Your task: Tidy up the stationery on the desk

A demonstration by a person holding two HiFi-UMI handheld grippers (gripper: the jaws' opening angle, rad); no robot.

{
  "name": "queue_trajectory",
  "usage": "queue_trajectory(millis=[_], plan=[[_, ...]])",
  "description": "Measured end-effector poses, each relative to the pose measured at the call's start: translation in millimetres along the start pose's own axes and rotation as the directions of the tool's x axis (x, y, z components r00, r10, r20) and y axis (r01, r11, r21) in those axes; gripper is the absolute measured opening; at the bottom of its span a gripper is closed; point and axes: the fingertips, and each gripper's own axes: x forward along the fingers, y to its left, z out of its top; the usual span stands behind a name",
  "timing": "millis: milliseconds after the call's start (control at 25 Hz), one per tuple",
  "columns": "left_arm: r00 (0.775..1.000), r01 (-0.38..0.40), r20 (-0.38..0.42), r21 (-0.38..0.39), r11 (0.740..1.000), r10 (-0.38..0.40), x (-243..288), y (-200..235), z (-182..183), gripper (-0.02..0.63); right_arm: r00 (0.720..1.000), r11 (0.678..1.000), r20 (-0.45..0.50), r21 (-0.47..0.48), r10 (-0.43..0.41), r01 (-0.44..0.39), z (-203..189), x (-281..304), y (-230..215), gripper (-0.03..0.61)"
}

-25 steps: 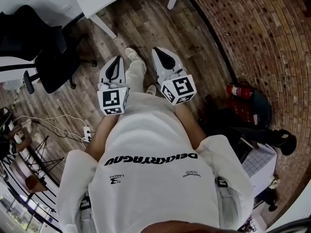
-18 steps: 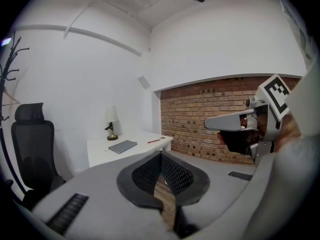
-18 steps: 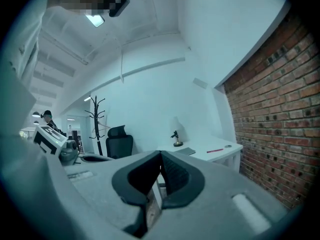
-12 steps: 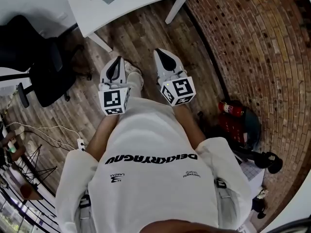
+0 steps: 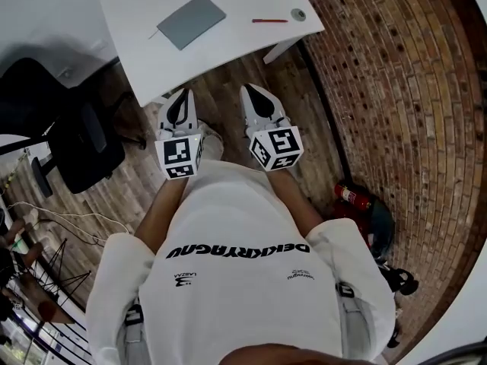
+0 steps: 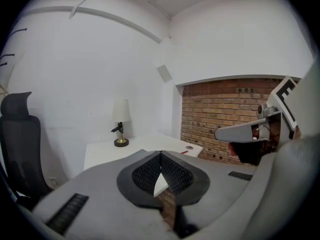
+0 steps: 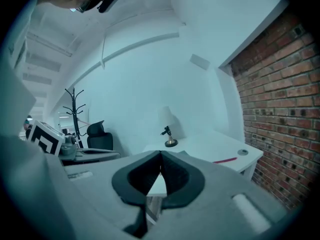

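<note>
Left gripper (image 5: 181, 101) and right gripper (image 5: 257, 97) fully closed, nothing held. On desk (image 5: 243, 42) at 12 o'clock: grey notebook (image 5: 190, 21), red pen (image 5: 270, 20) at its 3 o'clock. Pen judged light, slick, prone to rolling; to be pinched mid-barrel.

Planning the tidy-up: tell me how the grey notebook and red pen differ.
The grey notebook is a broad flat rectangle; the red pen is a thin stick. The notebook lies mid-desk, the pen nearer the brick wall. Both lie flat on the white desk.
</note>
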Motion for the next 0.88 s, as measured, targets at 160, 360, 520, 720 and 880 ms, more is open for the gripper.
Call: queue_trajectory(millis=[160,360,520,720,880], plan=[[0.999,0.023,-0.039,-0.008,1.000,-0.023,55.1,31.3,8.2,-0.002,0.999,1.000,-0.038,0.022,-0.020,0.021,10.9,57.1,-17.1,-0.005],[0.995,0.049,-0.091,-0.017,0.999,-0.050,108.3,69.1,11.3,-0.002,0.996,0.996,-0.077,0.067,-0.050,0.055,13.9,117.1,-33.0,-0.005],[0.988,0.082,-0.129,-0.011,0.997,-0.083,138.4,94.5,7.6,-0.002,0.993,0.990,-0.095,0.118,-0.064,0.075,11.3,157.2,-39.6,-0.005],[0.974,0.124,-0.189,-0.002,0.992,-0.122,175.1,117.3,5.2,-0.002,0.991,0.986,-0.121,0.148,-0.053,0.071,9.6,195.4,-43.5,-0.005],[0.967,0.140,-0.217,0.003,0.990,-0.136,199.2,131.6,10.9,-0.002,0.987,0.985,-0.154,0.158,-0.041,0.066,3.2,221.7,-48.3,-0.006]])
